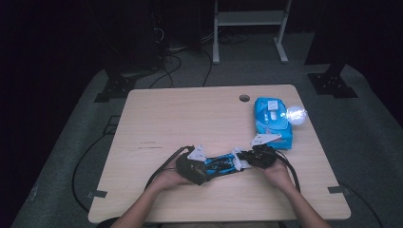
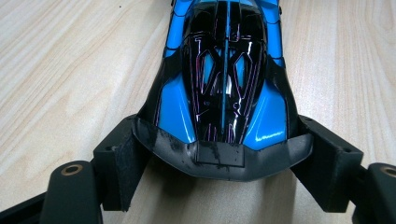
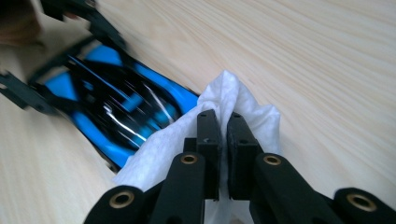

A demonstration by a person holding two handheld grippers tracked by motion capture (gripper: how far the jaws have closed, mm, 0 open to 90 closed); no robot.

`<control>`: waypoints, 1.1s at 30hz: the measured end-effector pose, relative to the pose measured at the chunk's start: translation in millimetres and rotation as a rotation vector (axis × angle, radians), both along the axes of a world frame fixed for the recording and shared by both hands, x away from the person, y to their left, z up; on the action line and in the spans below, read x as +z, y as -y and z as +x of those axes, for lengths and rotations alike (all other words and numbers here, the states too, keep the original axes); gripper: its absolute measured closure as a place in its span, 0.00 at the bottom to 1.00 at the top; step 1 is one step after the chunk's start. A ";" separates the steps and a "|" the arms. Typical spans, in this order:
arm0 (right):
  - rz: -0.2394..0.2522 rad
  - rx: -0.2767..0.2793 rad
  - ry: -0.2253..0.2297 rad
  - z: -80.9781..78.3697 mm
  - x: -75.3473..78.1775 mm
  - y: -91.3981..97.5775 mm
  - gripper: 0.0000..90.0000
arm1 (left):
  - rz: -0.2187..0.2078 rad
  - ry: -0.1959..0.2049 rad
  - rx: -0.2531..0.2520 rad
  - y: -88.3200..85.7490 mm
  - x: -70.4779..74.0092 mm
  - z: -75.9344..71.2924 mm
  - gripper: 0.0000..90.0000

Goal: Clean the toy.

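Left tool [image 2: 224,158] clamped on blue toy car's [image 2: 224,84] rear — lower centre of high view; right tool [image 3: 223,140] pinched together on white wipe [image 3: 243,107], touching the car.

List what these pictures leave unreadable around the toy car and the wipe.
- Toy car: its far end is cut off by the top edge of the left gripper view; blurred in the right gripper view.
- Wipe: its lower part is hidden behind the right tool.
- Wipes pack: print too small, with glare, in the high view.
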State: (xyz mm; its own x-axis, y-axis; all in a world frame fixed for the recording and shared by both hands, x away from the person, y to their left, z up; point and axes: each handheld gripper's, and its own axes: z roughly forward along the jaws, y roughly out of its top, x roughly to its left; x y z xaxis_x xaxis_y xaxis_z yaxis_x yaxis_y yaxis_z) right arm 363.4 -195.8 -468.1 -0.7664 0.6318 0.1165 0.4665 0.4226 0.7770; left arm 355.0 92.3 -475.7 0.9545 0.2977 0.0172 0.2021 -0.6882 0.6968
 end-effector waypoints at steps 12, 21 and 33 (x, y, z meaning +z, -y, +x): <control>0.029 0.073 0.018 5.6 5.7 -34.2 0.95 | -0.001 -0.002 0.000 0.2 -0.1 0.0 0.27; 0.039 0.038 0.024 7.5 4.2 -18.0 0.95 | 0.000 -0.002 -0.003 0.0 0.0 0.6 0.27; 0.054 0.028 -0.042 -19.5 -4.9 16.4 0.95 | 0.000 -0.003 -0.002 -0.3 0.0 0.5 0.27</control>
State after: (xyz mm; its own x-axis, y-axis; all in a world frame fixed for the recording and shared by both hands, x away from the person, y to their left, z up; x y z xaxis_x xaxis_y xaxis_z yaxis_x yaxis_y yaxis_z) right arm 344.0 -212.2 -473.0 -0.7772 0.6023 0.1823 0.4880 0.3938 0.7790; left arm 355.5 92.5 -475.7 0.9552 0.2957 0.0146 0.2025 -0.6886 0.6963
